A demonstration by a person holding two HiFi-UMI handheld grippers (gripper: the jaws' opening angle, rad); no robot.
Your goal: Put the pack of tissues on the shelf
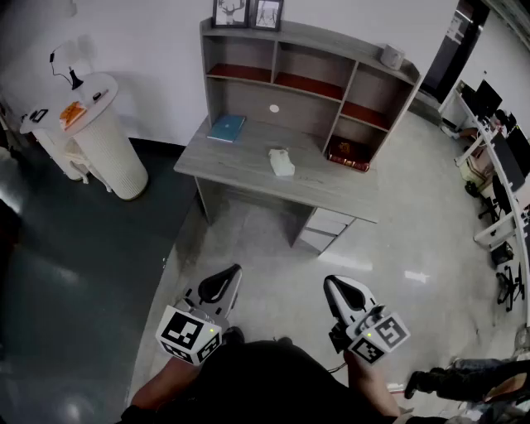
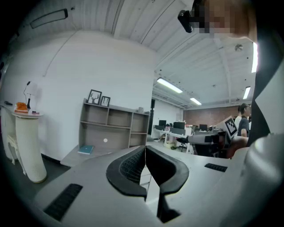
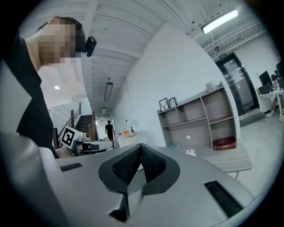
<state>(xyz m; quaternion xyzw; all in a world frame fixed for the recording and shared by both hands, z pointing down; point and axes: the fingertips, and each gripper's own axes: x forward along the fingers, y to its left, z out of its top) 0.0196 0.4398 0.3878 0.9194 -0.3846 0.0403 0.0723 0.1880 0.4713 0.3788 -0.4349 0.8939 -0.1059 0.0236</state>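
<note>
A white pack of tissues (image 1: 281, 162) lies on the grey desk (image 1: 248, 174), near its middle; it also shows small in the right gripper view as the tissue pack (image 3: 191, 152). The shelf unit (image 1: 306, 79) rises at the back of the desk, with open compartments. My left gripper (image 1: 222, 281) and right gripper (image 1: 335, 288) hang low over the floor, well short of the desk. Both are shut with nothing between the jaws. The left gripper view shows the shut left gripper (image 2: 145, 155) facing the shelf (image 2: 111, 126).
A teal book (image 1: 226, 127) lies on the desk's left part, and a red book (image 1: 349, 154) sits in the lower right compartment. Two picture frames (image 1: 248, 12) top the shelf. A white round stand (image 1: 103, 137) is at left, office desks and chairs (image 1: 497, 190) at right.
</note>
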